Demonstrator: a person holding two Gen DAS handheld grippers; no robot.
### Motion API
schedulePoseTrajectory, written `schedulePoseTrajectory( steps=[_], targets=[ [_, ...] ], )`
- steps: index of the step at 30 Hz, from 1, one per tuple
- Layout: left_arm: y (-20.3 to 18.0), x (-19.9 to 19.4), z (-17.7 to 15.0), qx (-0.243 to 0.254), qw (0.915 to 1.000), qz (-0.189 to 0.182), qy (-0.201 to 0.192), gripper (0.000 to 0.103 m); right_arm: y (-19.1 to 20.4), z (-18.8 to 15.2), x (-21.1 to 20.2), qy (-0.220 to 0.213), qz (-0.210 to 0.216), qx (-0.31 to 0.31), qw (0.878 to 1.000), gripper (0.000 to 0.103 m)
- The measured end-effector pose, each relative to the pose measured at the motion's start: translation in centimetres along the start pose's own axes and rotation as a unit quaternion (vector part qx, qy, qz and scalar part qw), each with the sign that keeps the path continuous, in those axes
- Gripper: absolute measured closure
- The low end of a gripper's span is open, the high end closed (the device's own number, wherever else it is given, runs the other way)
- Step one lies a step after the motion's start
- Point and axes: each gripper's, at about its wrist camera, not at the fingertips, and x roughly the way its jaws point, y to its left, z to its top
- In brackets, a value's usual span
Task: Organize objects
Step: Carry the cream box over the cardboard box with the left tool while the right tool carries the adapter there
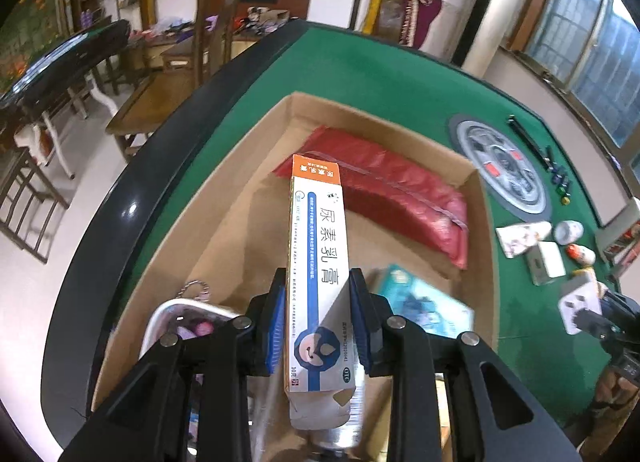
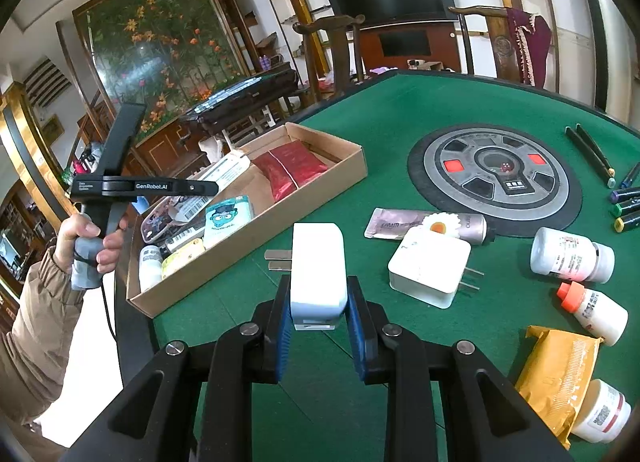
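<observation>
hovering over the cardboard tray (image 1: 256,222), the left gripper (image 1: 318,318) is clamped on an ointment box (image 1: 318,262) above a red pouch (image 1: 384,190); the placing step looks underway, and next calls for lowering and letting go. from the right wrist, the right gripper (image 2: 318,320) grasps a white plug adapter (image 2: 318,266) over the green table (image 2: 400,102), beside the tray (image 2: 256,238), waiting its turn.

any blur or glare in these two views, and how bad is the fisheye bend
Left wrist view: the teal packet beside the held ointment box is smeared, glare spots sit on the table's black rim, edges bow strongly. Right wrist view: sharp throughout, the held white plug is crisp, same strong bowing and dark corners.
</observation>
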Motion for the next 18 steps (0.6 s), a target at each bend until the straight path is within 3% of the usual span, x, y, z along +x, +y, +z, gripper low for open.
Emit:
schedulePoseTrajectory(
  steps=[4, 13, 18],
  targets=[
    [0.5, 0.2, -0.5, 0.011, 0.9998, 0.014, 0.000, 0.076, 0.0, 0.0, 0.3, 0.004, 0.000, 0.000, 1.000, 0.076],
    [-2.2, 0.4, -2.3, 0.076, 0.9961, 0.044, 0.005, 0.074, 1.0, 0.6, 0.9, 0.003, 0.005, -0.005, 1.000, 0.076],
    [-2.3, 0.2, -2.8, 0.072, 0.9969, 0.033, 0.003, 0.075, 1.7, 1.5, 1.4, 0.000, 0.008, -0.012, 1.000, 0.076]
  ],
)
